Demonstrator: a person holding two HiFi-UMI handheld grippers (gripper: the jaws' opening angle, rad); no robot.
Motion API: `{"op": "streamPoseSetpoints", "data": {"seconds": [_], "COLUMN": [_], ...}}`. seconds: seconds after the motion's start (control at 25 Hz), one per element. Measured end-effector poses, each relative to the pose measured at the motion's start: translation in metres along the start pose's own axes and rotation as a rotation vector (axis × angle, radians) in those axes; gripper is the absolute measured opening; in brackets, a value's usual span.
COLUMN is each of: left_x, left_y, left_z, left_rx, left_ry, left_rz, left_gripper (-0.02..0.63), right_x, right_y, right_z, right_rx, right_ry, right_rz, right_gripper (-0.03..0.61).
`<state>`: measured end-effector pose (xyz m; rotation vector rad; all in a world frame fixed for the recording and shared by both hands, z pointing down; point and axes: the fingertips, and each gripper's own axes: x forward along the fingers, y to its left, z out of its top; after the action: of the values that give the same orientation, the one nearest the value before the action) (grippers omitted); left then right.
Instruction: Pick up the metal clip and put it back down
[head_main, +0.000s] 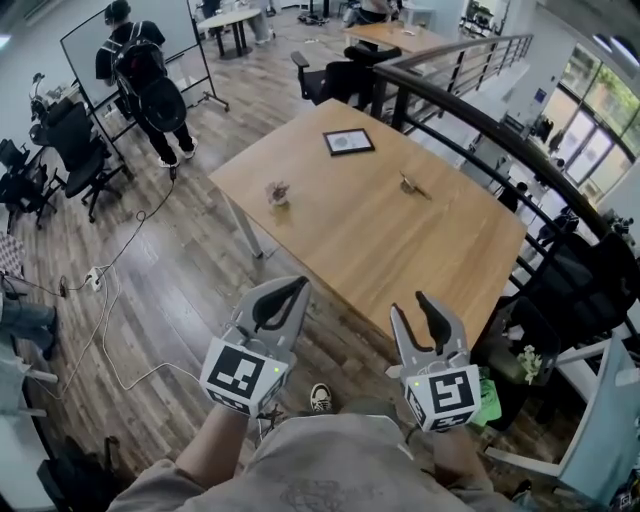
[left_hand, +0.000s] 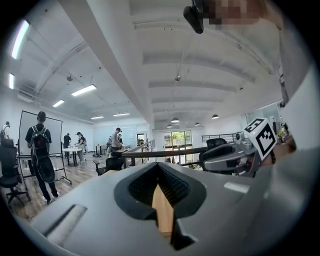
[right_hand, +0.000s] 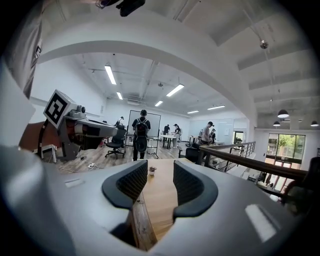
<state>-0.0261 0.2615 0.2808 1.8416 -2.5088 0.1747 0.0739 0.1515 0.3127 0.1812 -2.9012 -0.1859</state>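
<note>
Both grippers are held low over the wood floor (head_main: 190, 290), short of the near edge of the wooden worktop (head_main: 380, 230), and neither touches anything. The left gripper (head_main: 298, 286) has its jaws pressed together at the tips; its own view shows the dark pads meeting, with only a thin wedge of worktop visible behind them and nothing caught between. The right gripper (head_main: 410, 304) has its jaws spread, and in the right gripper view the gap between the ribbed pads (right_hand: 134, 181) frames bare worktop and holds no object.

The metal clip (head_main: 412, 184) lies on the worktop's far right part, well apart from both grippers. It is small in the head view, so its exact pose is hard to read; it seems to lie flat. A small potted plant (head_main: 278, 193) stands near the worktop's left edge, and it shows again far off between the right gripper's jaws (right_hand: 152, 170). A dark-framed flat panel (head_main: 349, 141) rests near the far corner.

Beyond the worktop, a person with a black backpack (head_main: 145, 75) stands facing a whiteboard (head_main: 130, 35). Black office chairs (head_main: 75, 150) stand at the left, and a dark railing (head_main: 470, 110) runs along the right side.
</note>
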Motion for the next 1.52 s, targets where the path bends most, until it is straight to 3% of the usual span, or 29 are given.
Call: {"op": "streamPoseSetpoints", "data": {"seconds": [0.4,0.88,1.0,1.16,1.44,1.52], "left_x": [0.055,0.181,0.222,0.278,0.36,0.378], "left_y": [0.026,0.054,0.06,0.066,0.077,0.081], "left_z": [-0.016,-0.024,-0.029,-0.034,-0.044,-0.047], "left_rx": [-0.021,0.005,0.012,0.027,0.052,0.052], "left_ry": [0.014,0.086,0.102,0.134,0.175,0.185], "left_rz": [-0.053,-0.124,-0.146,-0.171,-0.191,-0.192], "left_gripper": [0.002,0.002,0.002,0.002,0.002,0.002], "right_x": [0.05,0.132,0.156,0.191,0.245,0.257], "right_y": [-0.046,-0.142,-0.17,-0.213,-0.277,-0.292], "right_z": [-0.032,-0.063,-0.074,-0.083,-0.103,-0.111], "right_rx": [-0.001,0.082,0.173,0.399,0.583,0.71], "right_ry": [0.101,0.157,0.156,0.113,0.085,0.055], "right_rz": [-0.079,-0.132,-0.125,-0.124,-0.115,-0.114], "right_gripper": [0.146,0.144,0.144,0.144,0.144,0.144]}}
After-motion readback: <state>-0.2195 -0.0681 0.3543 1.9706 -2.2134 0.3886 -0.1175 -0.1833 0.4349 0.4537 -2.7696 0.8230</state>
